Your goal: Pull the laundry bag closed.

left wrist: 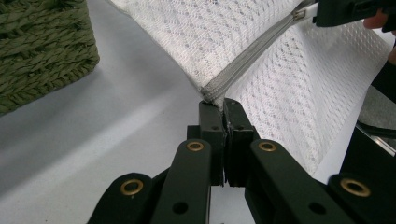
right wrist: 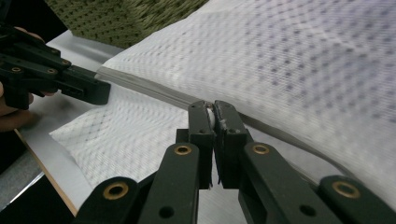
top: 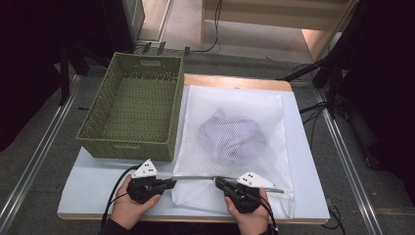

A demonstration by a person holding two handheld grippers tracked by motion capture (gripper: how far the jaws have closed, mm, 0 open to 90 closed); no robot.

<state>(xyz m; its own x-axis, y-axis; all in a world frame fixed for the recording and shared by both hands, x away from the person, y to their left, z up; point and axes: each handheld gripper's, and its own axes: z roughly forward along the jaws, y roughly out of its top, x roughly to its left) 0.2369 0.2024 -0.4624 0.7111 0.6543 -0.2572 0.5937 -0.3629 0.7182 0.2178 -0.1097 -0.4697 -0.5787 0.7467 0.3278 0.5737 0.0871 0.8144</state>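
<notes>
1. White mesh laundry bag lying flat on the pale table, just beside the green woven basket, on the basket's right side in the high view.
2. Long axis of the bag running from the near table edge toward the far edge, parallel to the long side of the basket; far end level with the basket's far part, near end reaching past the basket's front wall toward the person.
3. Inside the bag, a crumpled lilac garment, about level with the near half of the basket.
4. Grey zipper stretched in a straight line across the near end of the bag, crosswise to the bag's long axis, just in front of the basket's near right corner.
5. Left gripper with jaws pressed together on the bag corner at the zipper's end, the end closest to the basket; seen also in the high view.
6. Right gripper clamped on the small white zipper pull, farther from the basket along the zipper line; seen in the high view too.
7. Both grippers pointing toward each other along the zipper, well in front of the basket.
8. Right gripper view blurred on the mesh.
</notes>
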